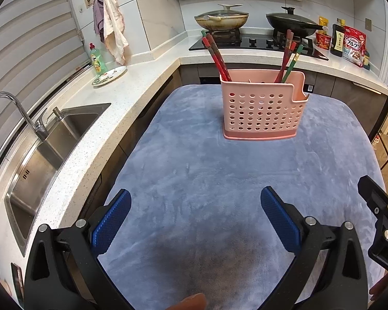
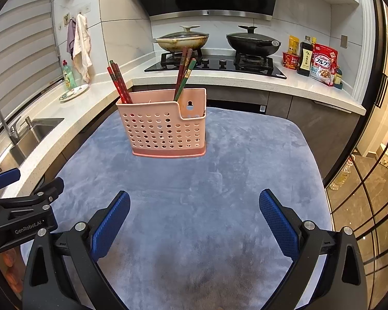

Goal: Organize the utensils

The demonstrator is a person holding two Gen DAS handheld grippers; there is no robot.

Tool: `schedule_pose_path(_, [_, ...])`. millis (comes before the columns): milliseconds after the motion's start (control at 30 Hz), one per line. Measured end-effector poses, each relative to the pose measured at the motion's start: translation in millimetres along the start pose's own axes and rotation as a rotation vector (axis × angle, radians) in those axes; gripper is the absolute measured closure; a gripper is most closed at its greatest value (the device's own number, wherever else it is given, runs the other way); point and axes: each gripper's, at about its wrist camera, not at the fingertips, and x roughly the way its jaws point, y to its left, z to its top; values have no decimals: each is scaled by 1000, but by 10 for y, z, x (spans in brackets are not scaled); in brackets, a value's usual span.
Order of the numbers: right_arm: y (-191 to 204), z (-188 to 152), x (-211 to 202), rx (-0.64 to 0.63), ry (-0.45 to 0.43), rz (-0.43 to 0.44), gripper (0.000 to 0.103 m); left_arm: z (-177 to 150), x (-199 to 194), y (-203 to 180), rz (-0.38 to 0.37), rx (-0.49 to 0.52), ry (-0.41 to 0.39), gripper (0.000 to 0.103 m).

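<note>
A pink perforated utensil holder (image 1: 262,106) stands upright on a blue-grey cloth (image 1: 207,170); it also shows in the right wrist view (image 2: 165,126). Red chopsticks (image 1: 217,56) lean in its left compartment and red and green chopsticks (image 1: 289,56) in its right; they show in the right wrist view too (image 2: 119,82) (image 2: 185,72). My left gripper (image 1: 195,201) is open and empty, well short of the holder. My right gripper (image 2: 194,202) is open and empty, also short of it. Each gripper's body shows at the other view's edge.
A steel sink (image 1: 46,149) with a tap lies left along the white counter. A stove with two lidded pans (image 2: 214,41) is behind the holder. A dish soap bottle and plate (image 1: 103,69) sit far left. Food packets (image 2: 320,62) stand at the far right.
</note>
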Motion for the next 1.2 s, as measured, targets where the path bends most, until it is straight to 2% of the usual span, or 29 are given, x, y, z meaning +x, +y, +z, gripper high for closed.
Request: schedule_pose_path(1200, [-58, 57, 184, -1, 26, 4, 7, 82, 112, -105, 15, 22, -1, 7])
